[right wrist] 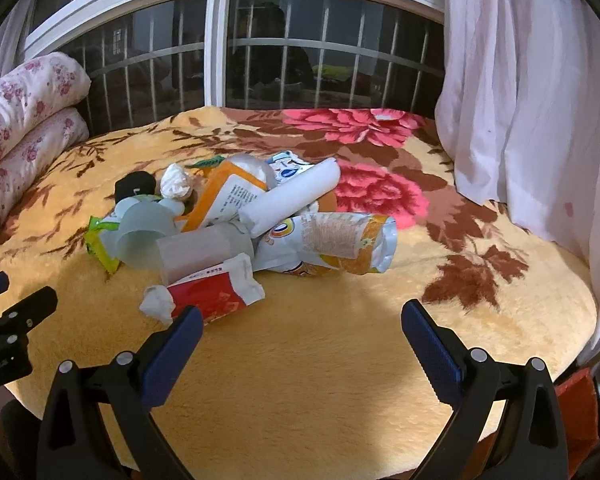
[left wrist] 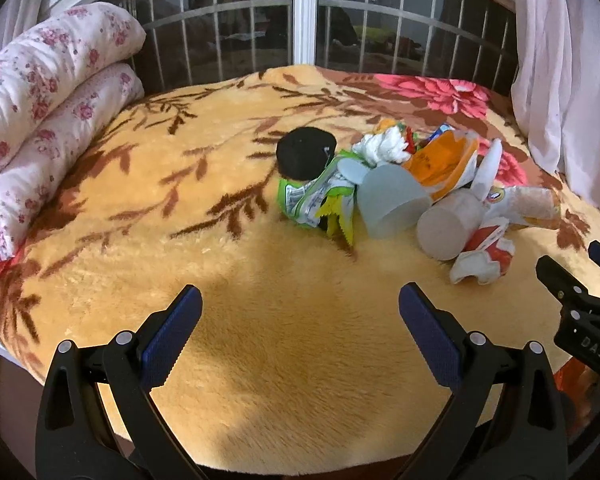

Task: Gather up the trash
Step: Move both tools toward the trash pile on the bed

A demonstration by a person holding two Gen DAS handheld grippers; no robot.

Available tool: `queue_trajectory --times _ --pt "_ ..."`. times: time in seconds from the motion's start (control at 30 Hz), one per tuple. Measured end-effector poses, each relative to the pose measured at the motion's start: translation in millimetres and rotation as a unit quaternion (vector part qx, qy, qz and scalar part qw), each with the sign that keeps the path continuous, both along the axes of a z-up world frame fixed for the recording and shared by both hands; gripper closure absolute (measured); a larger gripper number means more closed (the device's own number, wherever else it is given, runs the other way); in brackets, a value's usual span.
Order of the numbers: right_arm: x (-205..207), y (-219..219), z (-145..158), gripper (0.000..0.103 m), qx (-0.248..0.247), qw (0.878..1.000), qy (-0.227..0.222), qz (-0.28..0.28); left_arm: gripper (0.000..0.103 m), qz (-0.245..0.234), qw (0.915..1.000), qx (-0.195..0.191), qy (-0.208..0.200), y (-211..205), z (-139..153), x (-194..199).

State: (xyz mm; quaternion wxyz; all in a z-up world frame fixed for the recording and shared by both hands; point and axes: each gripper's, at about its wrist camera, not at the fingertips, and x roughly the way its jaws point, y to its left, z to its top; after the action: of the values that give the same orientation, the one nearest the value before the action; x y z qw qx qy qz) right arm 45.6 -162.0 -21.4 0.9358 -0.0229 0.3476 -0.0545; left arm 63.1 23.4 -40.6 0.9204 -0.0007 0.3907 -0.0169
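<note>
A heap of trash (left wrist: 412, 196) lies on the bed's yellow floral blanket (left wrist: 220, 208): a black lump (left wrist: 305, 153), a green wrapper (left wrist: 316, 204), a frosted plastic cup (left wrist: 392, 204), a grey tube (left wrist: 444, 228), an orange packet (left wrist: 444, 164), crumpled tissue (left wrist: 384, 146) and a red-and-white wrapper (left wrist: 484, 256). My left gripper (left wrist: 300, 312) is open and empty, short of the heap. In the right wrist view the heap (right wrist: 252, 224) lies ahead to the left. My right gripper (right wrist: 300, 332) is open and empty, its left finger (right wrist: 176, 344) close to the red-and-white wrapper (right wrist: 212, 296).
Folded floral quilts (left wrist: 48, 104) are stacked at the bed's left. A barred window (left wrist: 300, 20) stands behind the bed. A white curtain (right wrist: 532, 92) hangs at the right. The other gripper shows at each view's edge (left wrist: 580, 312), (right wrist: 8, 320).
</note>
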Motion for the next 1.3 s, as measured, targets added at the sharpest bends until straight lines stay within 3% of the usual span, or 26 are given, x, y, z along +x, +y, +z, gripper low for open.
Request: queue_trajectory --times 0.23,0.5,1.3 --pt "-0.1 10.7 -7.7 0.005 -0.005 1.0 0.002 0.021 0.007 -0.002 0.9998 0.017 0.009 1.1 -8.9 5.5" --pt "4.5 3.5 -11.9 0.005 0.023 1.0 0.013 0.015 0.007 0.006 0.9997 0.011 0.02 6.3 -15.2 12.2" --pt "7.4 10.5 -19.3 0.005 0.026 0.999 0.02 0.032 0.007 0.008 0.9995 0.014 0.026 5.8 -22.9 13.6"
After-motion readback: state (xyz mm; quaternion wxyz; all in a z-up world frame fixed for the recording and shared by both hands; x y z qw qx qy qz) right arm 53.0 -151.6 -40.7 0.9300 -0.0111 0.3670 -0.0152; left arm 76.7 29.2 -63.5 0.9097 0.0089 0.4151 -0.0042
